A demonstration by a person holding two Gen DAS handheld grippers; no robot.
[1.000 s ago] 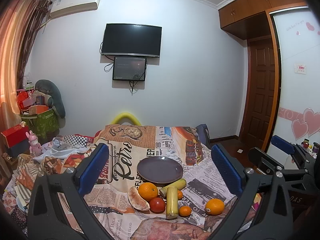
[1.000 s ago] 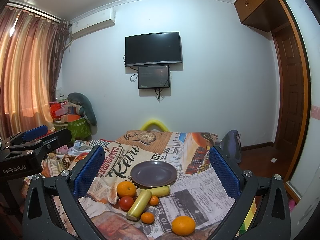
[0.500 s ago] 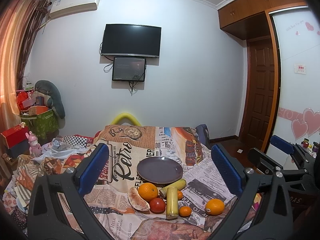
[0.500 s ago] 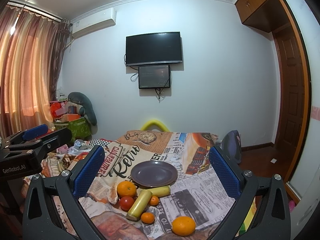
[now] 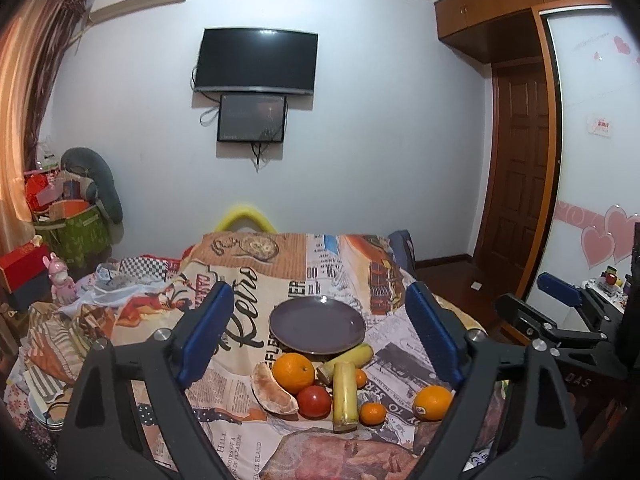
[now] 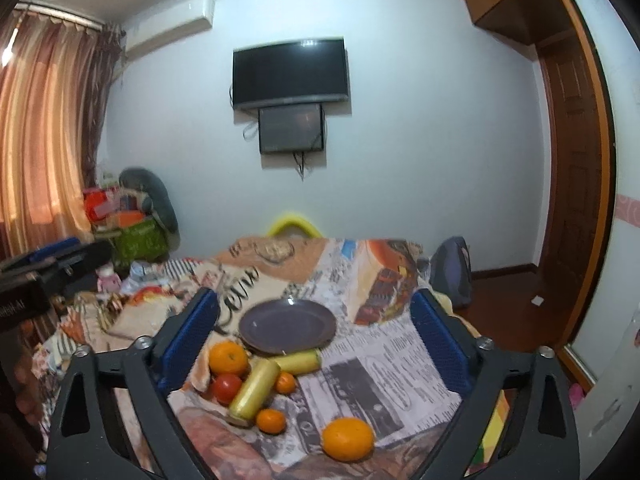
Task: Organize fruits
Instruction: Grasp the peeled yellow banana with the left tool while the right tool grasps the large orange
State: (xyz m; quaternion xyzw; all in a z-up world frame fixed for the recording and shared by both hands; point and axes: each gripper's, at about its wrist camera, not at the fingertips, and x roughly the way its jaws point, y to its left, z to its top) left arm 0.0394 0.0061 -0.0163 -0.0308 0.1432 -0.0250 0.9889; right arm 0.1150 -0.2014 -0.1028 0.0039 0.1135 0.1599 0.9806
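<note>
Fruit's piled on the tabletop [image 5: 248, 432] just in front of the empty plate [image 5: 317, 324]. Both the left hand-held gripper [image 5: 316, 336] and the right hand-held gripper [image 6: 316, 344] have just been closing a bit, still wide, holding nothing. The lone orange [image 6: 348, 439] looks firm and roundish, probably rolls; grab it across the middle.

plate [image 5: 318, 326]: purple, bare, flat on the cloth
oranges [image 5: 293, 373]: one beside the plate, another [image 5: 433, 402] well apart
tomato [image 5: 314, 401]: red, touching the yellow cylinder [image 5: 345, 396]
</note>
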